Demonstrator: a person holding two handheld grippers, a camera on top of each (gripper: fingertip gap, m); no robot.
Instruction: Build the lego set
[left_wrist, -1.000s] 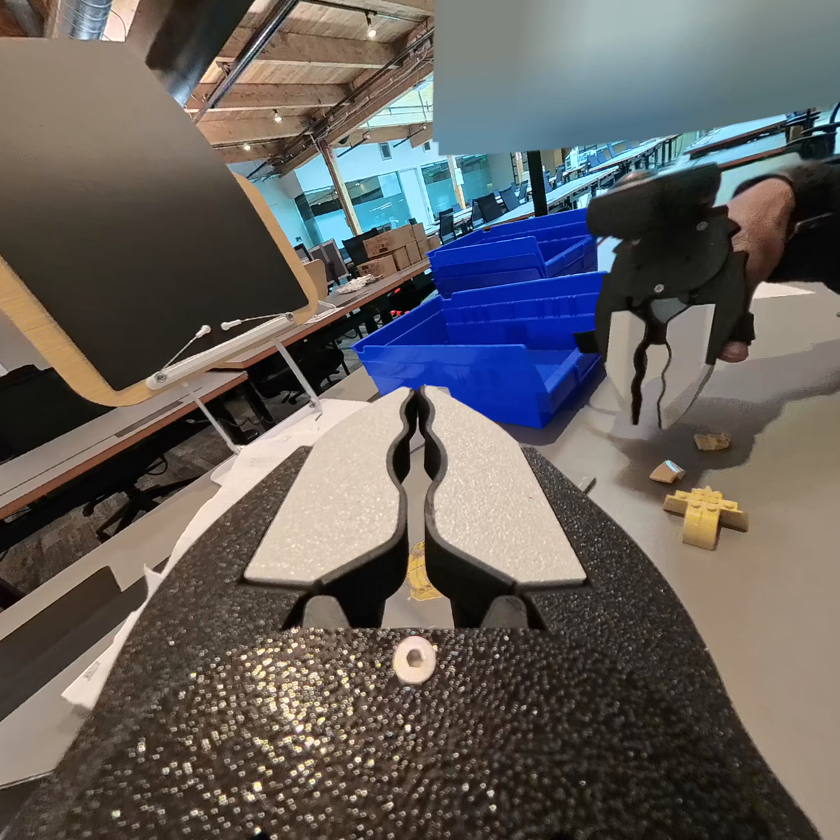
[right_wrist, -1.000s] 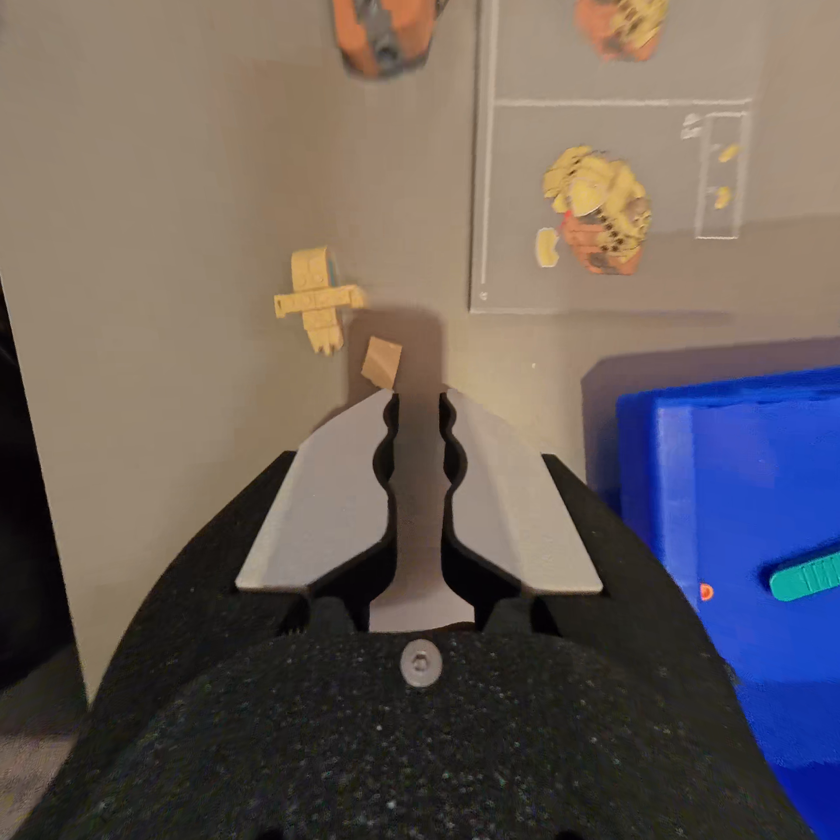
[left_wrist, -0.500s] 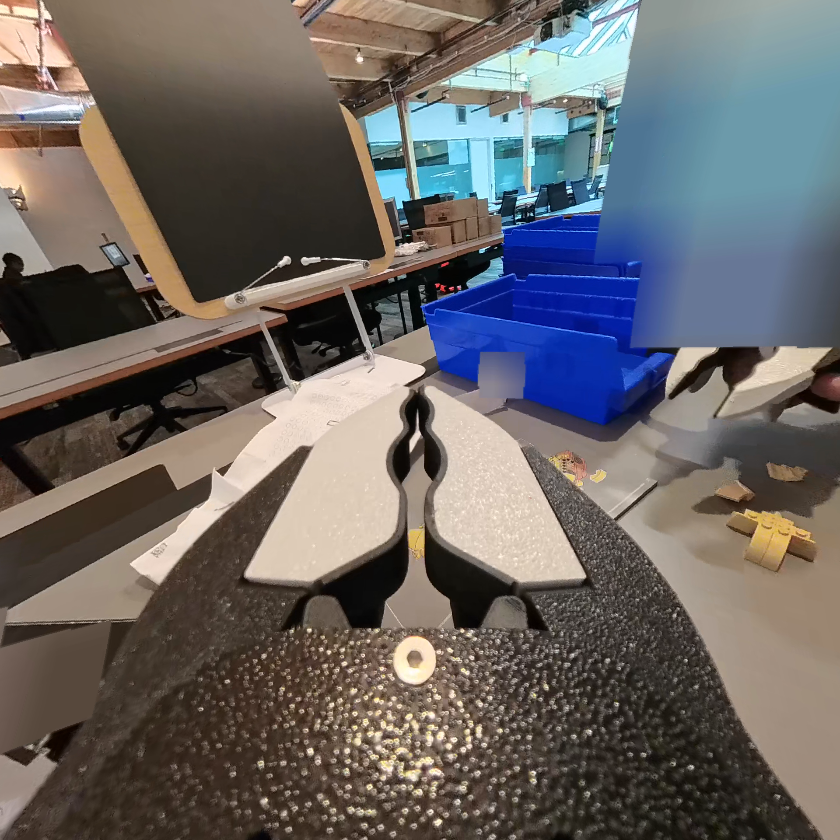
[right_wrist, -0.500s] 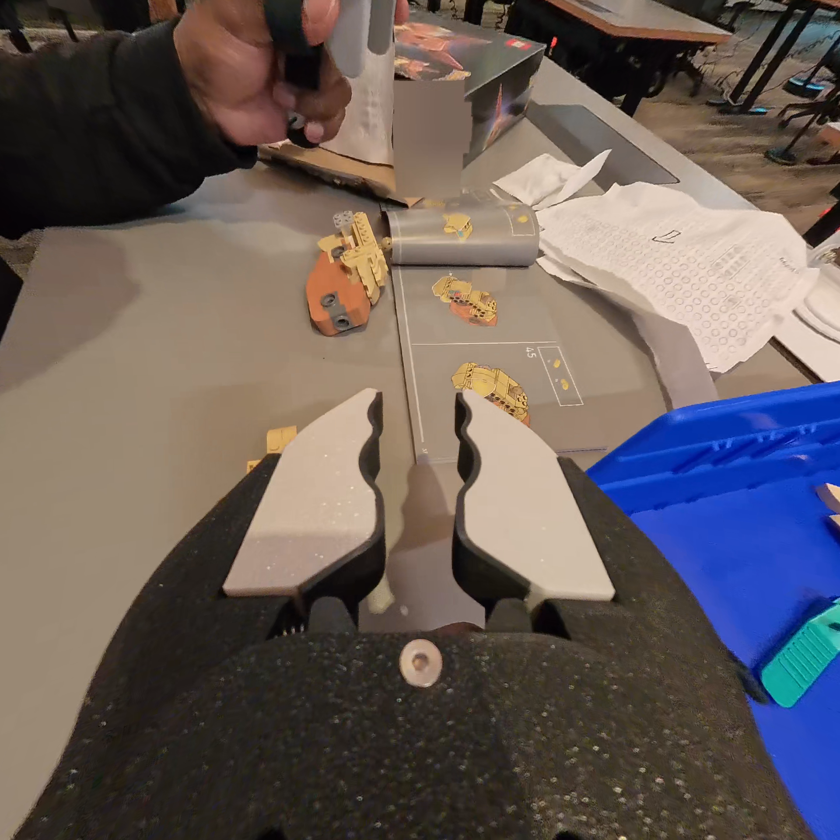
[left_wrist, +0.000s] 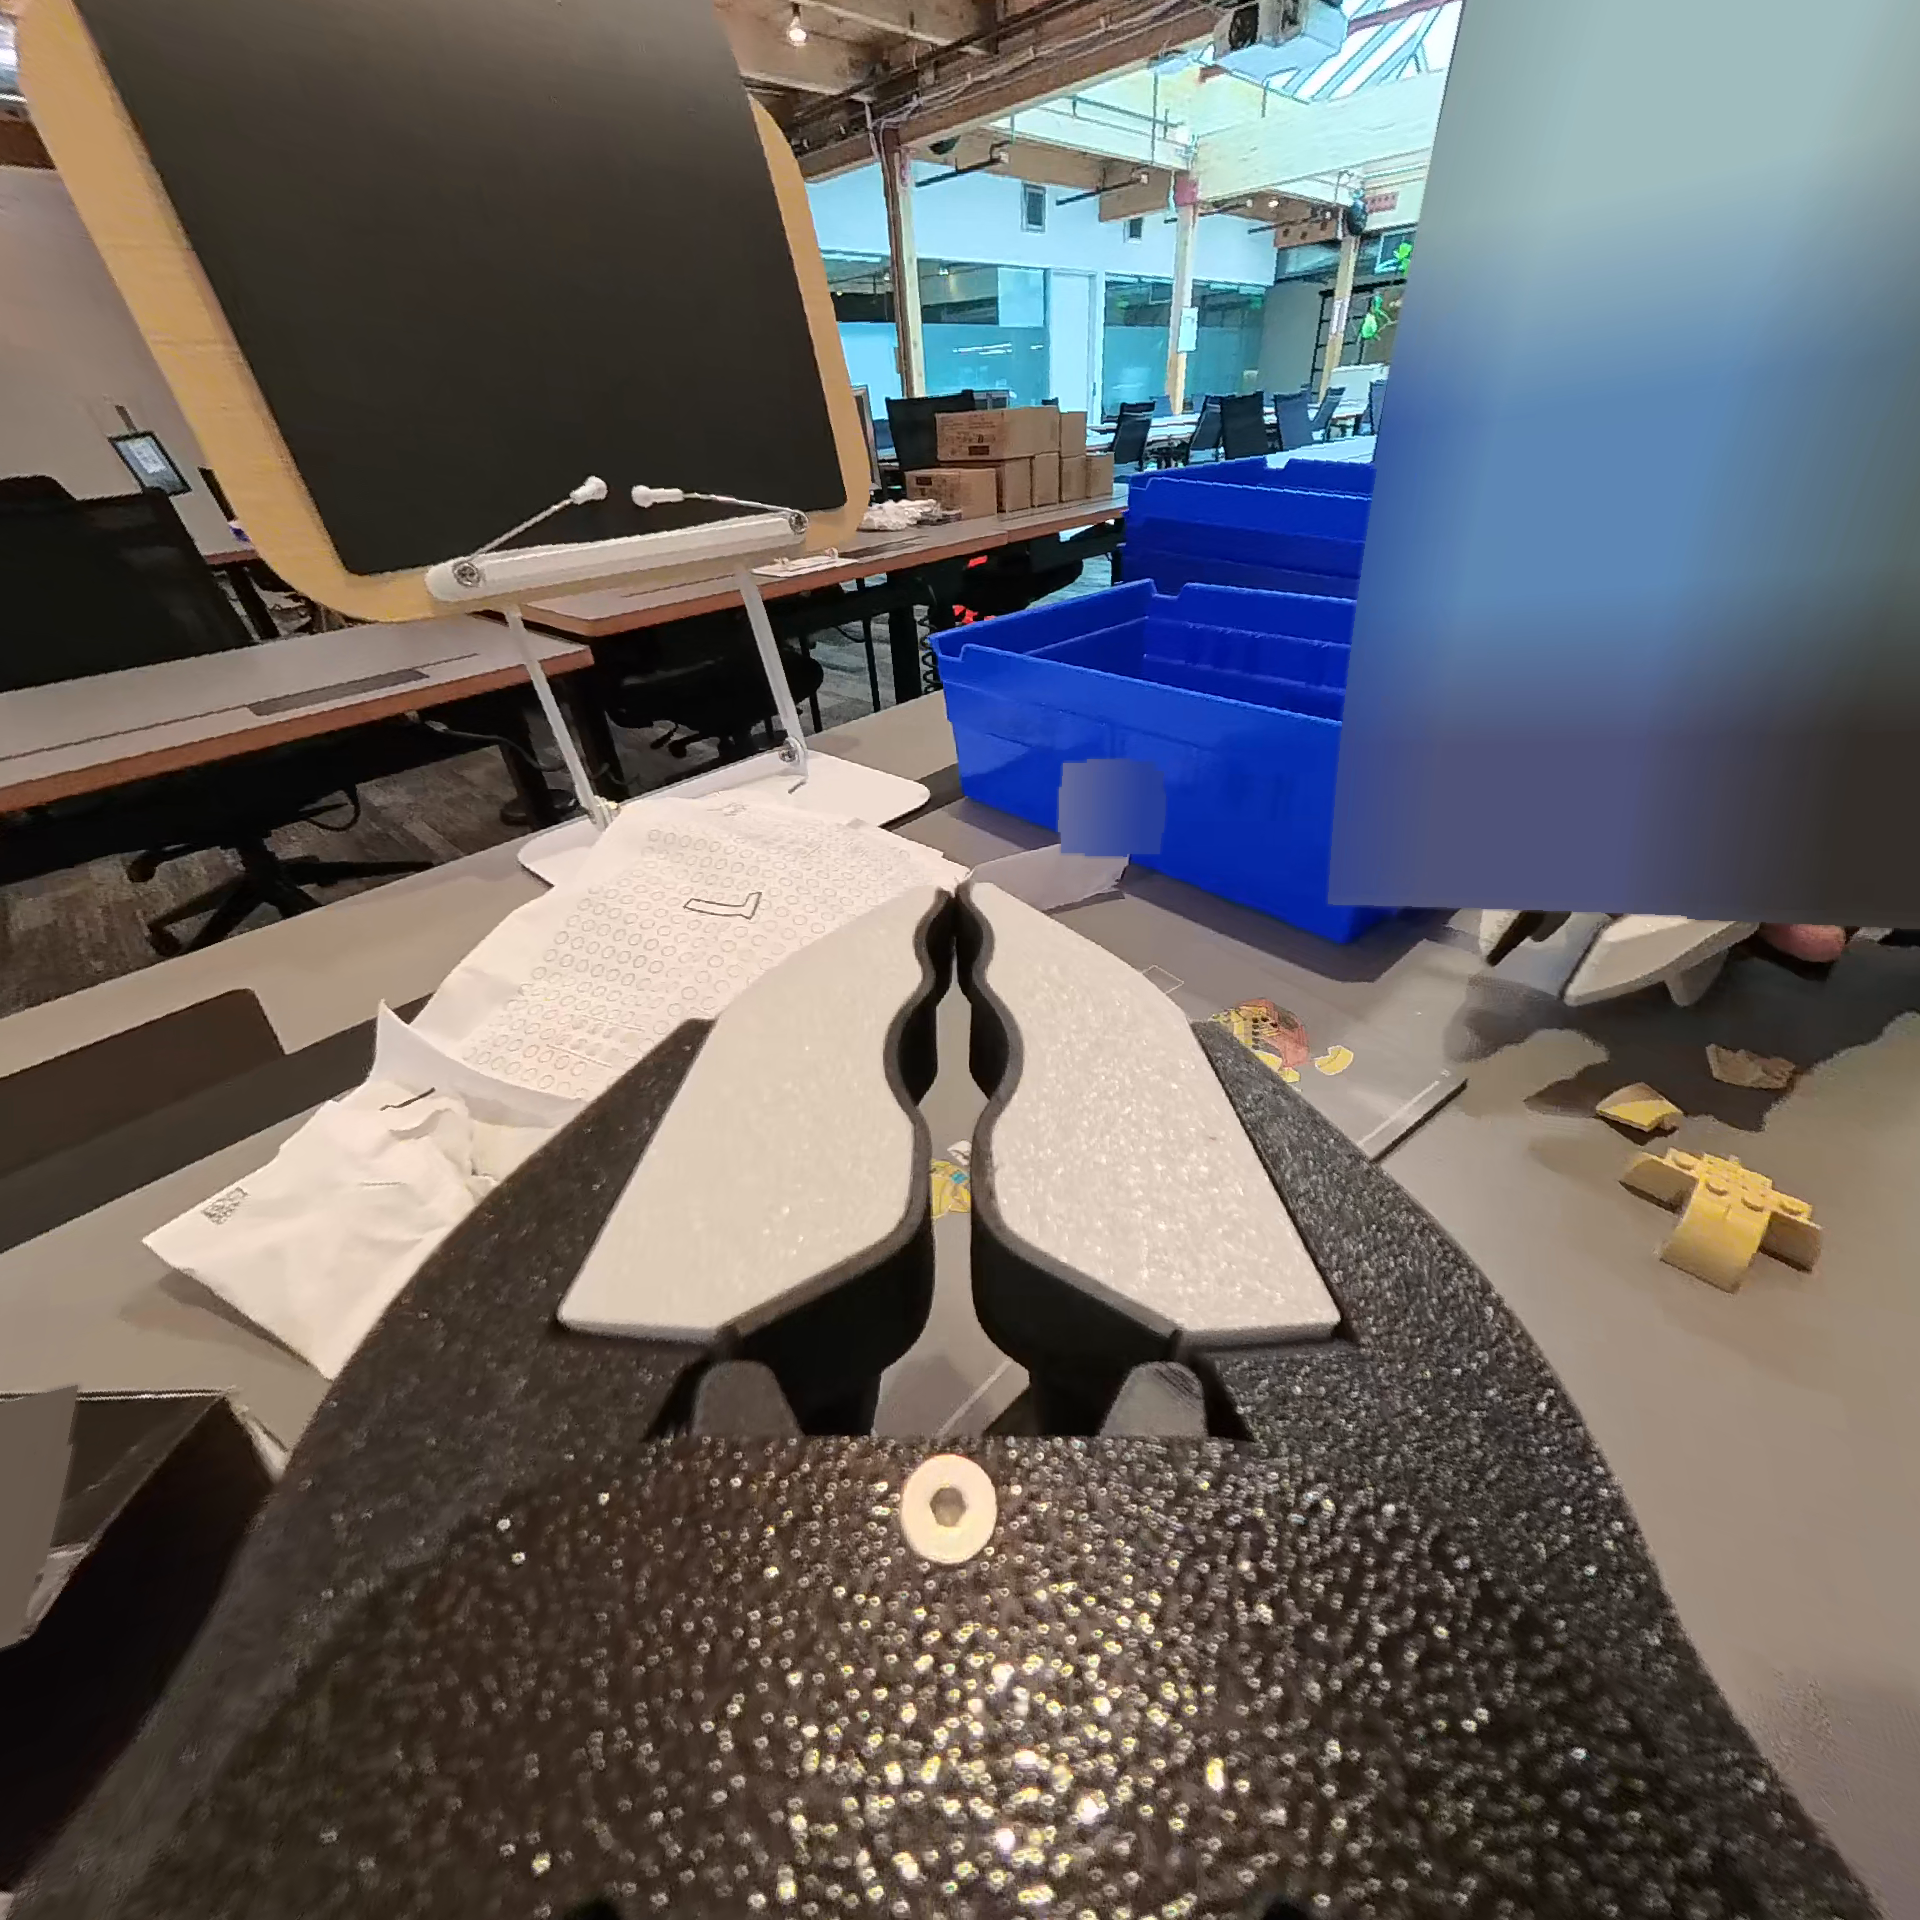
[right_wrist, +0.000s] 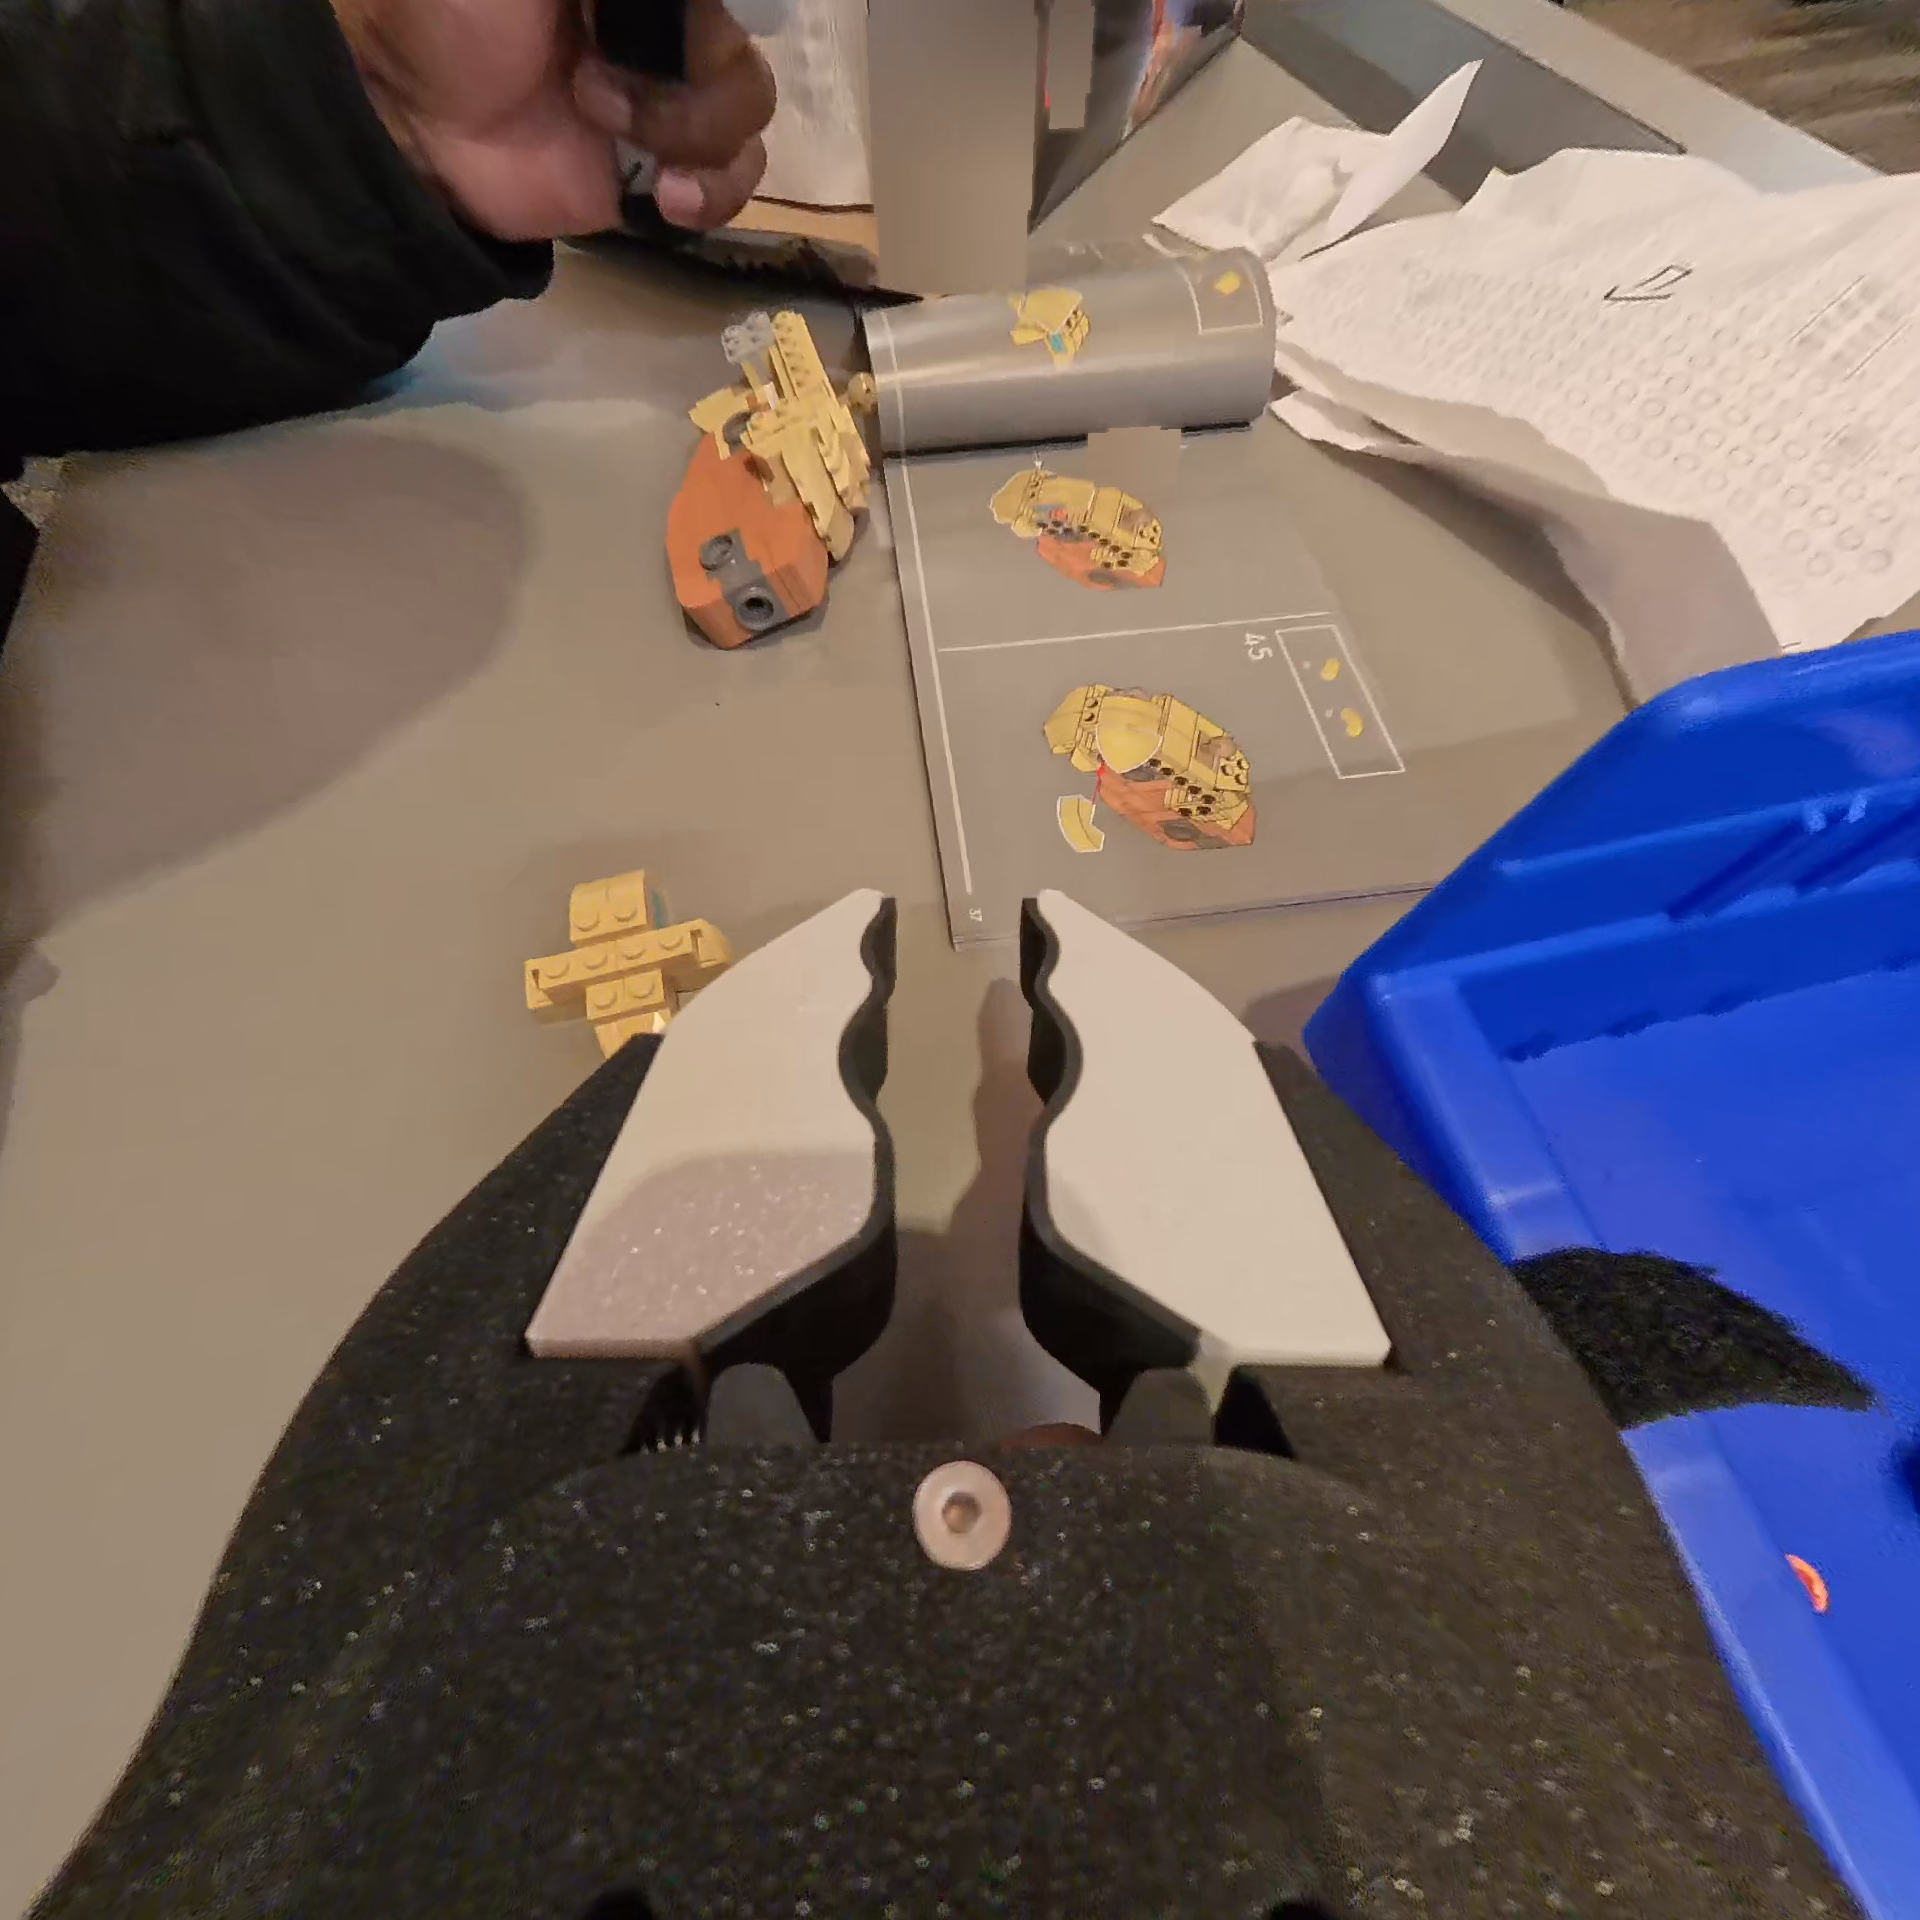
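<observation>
My left gripper (left_wrist: 956, 902) is shut with nothing between its pads, held above the grey table (left_wrist: 1662, 1455) near a white perforated paper bag (left_wrist: 665, 935). My right gripper (right_wrist: 956, 916) is open and empty, low over the table. A tan cross-shaped brick assembly (right_wrist: 618, 961) lies just left of its left finger and also shows in the left wrist view (left_wrist: 1725, 1210). An open instruction booklet (right_wrist: 1122, 675) lies ahead of the right gripper. A brown and tan brick model (right_wrist: 769, 509) lies beside the booklet. Two small tan pieces (left_wrist: 1640, 1110) lie near the assembly.
A blue bin (right_wrist: 1662, 1039) stands close on the right and also shows in the left wrist view (left_wrist: 1164, 748). White paper bags (right_wrist: 1610, 364) lie at the far right. A hand in a dark sleeve (right_wrist: 582, 114) is at the far left. A tablet on a white stand (left_wrist: 468, 260) stands beyond the paper. Across from one pair of fingers to the other is roughly 25 cm.
The right wrist view swung up from looking straight down at the table to looking across it. The right jaws widened, then narrowed a little, on nothing. The left gripper stayed shut and turned left.
</observation>
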